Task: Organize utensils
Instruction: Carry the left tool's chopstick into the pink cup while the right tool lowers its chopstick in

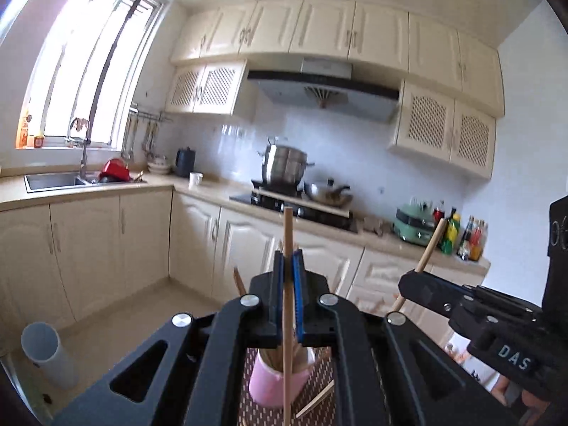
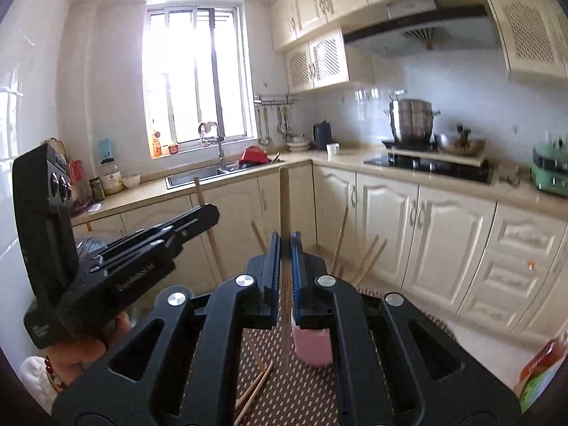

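Pink cup (image 1: 273, 383): holds chopsticks | left hand-held gripper (image 1: 288, 262): pinching chopstick (image 1: 288, 227) | right hand-held gripper (image 2: 285, 245): pinching another chopstick (image 2: 284, 198)

Both grippers stood raised above a patterned mat (image 1: 321, 372). Directly under the left gripper (image 1: 288, 259) stood a pink cup (image 1: 273, 385) crowded with upright sticks, which blocked a straight descent. Loose chopsticks (image 2: 254, 392) lay across the mat beside the cup. The right gripper (image 2: 285, 245) was close alongside on the left one's right, narrowing the passage between them. To the left, a white cylinder (image 1: 48, 355) stood well apart. Ahead, the air toward the cabinets (image 1: 106, 248) was open.
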### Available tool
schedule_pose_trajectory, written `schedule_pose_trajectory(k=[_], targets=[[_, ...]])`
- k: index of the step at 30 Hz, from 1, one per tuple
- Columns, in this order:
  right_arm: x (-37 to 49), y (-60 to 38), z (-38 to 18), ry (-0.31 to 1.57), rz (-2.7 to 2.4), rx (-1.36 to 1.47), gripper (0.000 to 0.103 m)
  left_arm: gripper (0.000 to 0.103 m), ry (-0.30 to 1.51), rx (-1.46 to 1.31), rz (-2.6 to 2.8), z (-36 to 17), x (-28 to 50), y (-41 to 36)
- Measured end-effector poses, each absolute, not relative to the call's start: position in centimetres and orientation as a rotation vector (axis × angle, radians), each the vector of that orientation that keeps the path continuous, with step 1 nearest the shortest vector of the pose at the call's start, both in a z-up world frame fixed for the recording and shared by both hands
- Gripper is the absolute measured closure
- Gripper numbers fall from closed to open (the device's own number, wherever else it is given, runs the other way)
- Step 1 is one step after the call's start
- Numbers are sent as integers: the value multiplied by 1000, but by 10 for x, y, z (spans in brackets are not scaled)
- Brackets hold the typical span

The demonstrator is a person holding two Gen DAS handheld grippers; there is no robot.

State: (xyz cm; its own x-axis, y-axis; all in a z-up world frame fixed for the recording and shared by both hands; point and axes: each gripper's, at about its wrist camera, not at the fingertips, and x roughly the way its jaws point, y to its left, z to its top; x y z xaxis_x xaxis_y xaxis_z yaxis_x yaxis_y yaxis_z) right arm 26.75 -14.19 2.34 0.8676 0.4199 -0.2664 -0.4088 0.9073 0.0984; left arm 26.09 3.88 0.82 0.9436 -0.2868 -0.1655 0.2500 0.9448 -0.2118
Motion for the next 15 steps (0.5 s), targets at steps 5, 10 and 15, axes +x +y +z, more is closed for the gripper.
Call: schedule_pose_trajectory(k=[5, 10, 15], targets=[[281, -132, 40, 221, 396, -11, 97, 98, 156, -247, -263, 19, 285, 42], [292, -129, 40, 176, 365, -39, 97, 98, 135, -307, -263, 17, 308, 42], [304, -130, 28, 183, 354, -44, 97, 98, 114, -304, -263, 3, 322, 38]])
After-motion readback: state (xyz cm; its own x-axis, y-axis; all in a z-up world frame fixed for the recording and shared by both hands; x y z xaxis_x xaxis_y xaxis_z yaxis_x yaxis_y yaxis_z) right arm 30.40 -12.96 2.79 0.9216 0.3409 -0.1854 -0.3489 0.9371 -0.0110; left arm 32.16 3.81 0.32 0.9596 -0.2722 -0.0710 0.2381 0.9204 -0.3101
